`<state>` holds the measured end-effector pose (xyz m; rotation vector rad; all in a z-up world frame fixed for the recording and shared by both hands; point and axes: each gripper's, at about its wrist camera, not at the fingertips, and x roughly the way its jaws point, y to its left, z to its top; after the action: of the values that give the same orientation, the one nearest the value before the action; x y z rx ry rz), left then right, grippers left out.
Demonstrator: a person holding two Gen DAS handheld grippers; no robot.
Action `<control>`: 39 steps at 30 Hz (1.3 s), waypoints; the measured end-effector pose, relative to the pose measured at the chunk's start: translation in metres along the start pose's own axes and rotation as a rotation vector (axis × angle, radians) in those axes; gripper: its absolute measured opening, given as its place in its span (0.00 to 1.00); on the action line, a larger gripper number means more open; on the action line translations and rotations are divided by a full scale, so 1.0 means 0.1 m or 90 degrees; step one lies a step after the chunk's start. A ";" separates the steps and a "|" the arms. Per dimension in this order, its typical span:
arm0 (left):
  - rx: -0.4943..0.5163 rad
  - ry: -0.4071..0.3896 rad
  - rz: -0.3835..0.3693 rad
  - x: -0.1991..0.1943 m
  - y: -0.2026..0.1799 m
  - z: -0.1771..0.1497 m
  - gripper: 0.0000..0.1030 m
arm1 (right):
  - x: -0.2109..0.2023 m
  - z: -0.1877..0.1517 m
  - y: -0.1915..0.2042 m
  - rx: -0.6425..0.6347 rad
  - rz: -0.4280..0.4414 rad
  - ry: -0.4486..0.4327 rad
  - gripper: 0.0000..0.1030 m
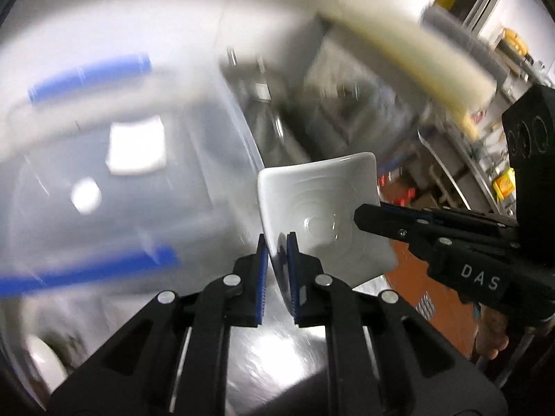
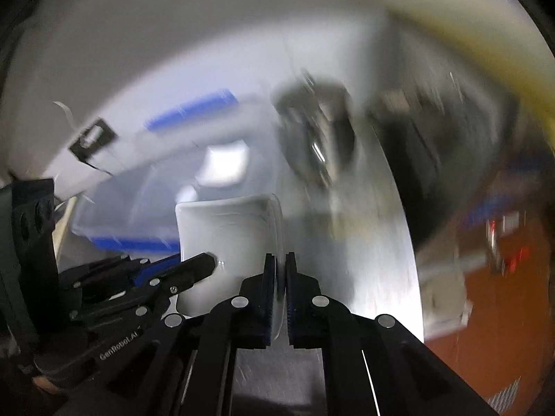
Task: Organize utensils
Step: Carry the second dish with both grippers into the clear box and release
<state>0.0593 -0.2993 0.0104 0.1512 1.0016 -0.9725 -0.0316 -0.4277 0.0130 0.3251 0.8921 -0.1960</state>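
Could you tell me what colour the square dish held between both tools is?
White, glossy; the square dish shows best in the left wrist view.

Blurred clear bin [image 1: 114, 173] close left of the held white dish [image 1: 319, 201]; bare steel counter [image 2: 374, 242] right.

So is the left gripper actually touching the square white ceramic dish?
Touching. The left wrist view shows the left gripper with its blue pads clamped on the edge of the square white ceramic dish, with no gap.

A steel worktop [image 1: 263, 357] lay below, badly blurred. Beyond its edge an orange floor [image 2: 485, 339] showed, with cluttered metal shelving [image 1: 499, 66] standing at the far right.
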 end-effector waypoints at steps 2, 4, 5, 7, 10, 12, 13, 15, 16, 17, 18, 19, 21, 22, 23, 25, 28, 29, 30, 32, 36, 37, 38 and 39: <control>0.012 -0.022 0.023 -0.14 0.13 0.21 0.10 | 0.04 0.31 0.23 -0.040 0.010 -0.019 0.07; 0.024 -0.016 0.055 -0.18 0.34 0.46 0.10 | 0.23 0.62 0.41 -0.065 0.017 -0.013 0.07; 0.023 -0.008 0.071 -0.16 0.51 0.61 0.10 | 0.33 0.72 0.45 -0.069 0.021 -0.004 0.08; 0.021 0.024 0.085 -0.04 0.79 0.81 0.10 | 0.67 1.04 0.55 -0.061 0.041 0.035 0.08; -0.004 0.113 0.082 0.40 1.25 1.11 0.10 | 1.18 1.34 0.64 -0.050 0.028 0.095 0.08; -0.027 0.165 0.077 0.70 1.51 1.20 0.10 | 1.54 1.45 0.68 -0.041 0.007 0.139 0.08; -0.043 0.185 0.073 0.83 1.63 1.23 0.10 | 1.68 1.47 0.70 -0.041 -0.004 0.158 0.08; -0.052 0.209 0.080 1.05 1.77 1.28 0.10 | 1.99 1.47 0.71 -0.036 -0.019 0.197 0.08; -0.054 0.219 0.079 1.13 1.83 1.28 0.10 | 2.09 1.47 0.71 -0.036 -0.027 0.212 0.08; -0.060 0.228 0.077 1.22 1.88 1.28 0.10 | 2.21 1.47 0.69 -0.032 -0.037 0.222 0.08; -0.066 0.239 0.071 1.31 1.92 1.25 0.10 | 2.28 1.47 0.68 -0.029 -0.045 0.229 0.08; -0.071 0.247 0.065 1.37 1.97 1.24 0.10 | 2.37 1.48 0.65 -0.024 -0.056 0.238 0.08; -0.069 0.257 0.067 1.48 1.98 1.22 0.10 | 2.45 1.48 0.65 -0.030 -0.073 0.240 0.09; -0.067 0.257 0.067 1.49 2.00 1.22 0.10 | 2.48 1.49 0.66 -0.034 -0.082 0.243 0.09; -0.070 0.258 0.064 1.52 2.02 1.22 0.10 | 2.51 1.49 0.66 -0.036 -0.089 0.246 0.09; -0.076 0.256 0.056 1.52 2.07 1.21 0.10 | 2.57 1.49 0.69 -0.037 -0.094 0.253 0.10; -0.077 0.255 0.053 1.57 2.12 1.27 0.10 | 2.61 1.49 0.76 -0.046 -0.111 0.258 0.12; -0.074 0.254 0.054 1.57 2.11 1.27 0.10 | 2.60 1.49 0.77 -0.050 -0.121 0.252 0.12; -0.071 0.248 0.057 1.56 2.09 1.27 0.10 | 2.56 1.49 0.82 -0.061 -0.132 0.236 0.12; -0.070 0.234 0.057 1.48 2.06 1.28 0.15 | 2.39 1.41 0.91 -0.096 -0.158 0.206 0.18; -0.057 0.150 0.060 0.90 1.95 1.31 0.19 | 1.70 1.25 0.95 -0.109 -0.103 0.145 0.19; -0.044 0.120 0.062 0.67 1.88 1.29 0.20 | 1.52 1.17 0.93 -0.107 -0.079 0.133 0.19; -0.036 0.097 0.058 0.47 1.83 1.25 0.24 | 1.32 1.07 0.92 -0.106 -0.053 0.122 0.21; -0.031 0.066 0.042 0.16 1.74 1.14 0.29 | 1.08 0.90 0.91 -0.102 -0.022 0.111 0.28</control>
<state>0.2652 -0.2654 0.0095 0.1949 1.1071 -0.8867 0.1279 -0.3789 -0.0016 0.1797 1.0790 -0.1285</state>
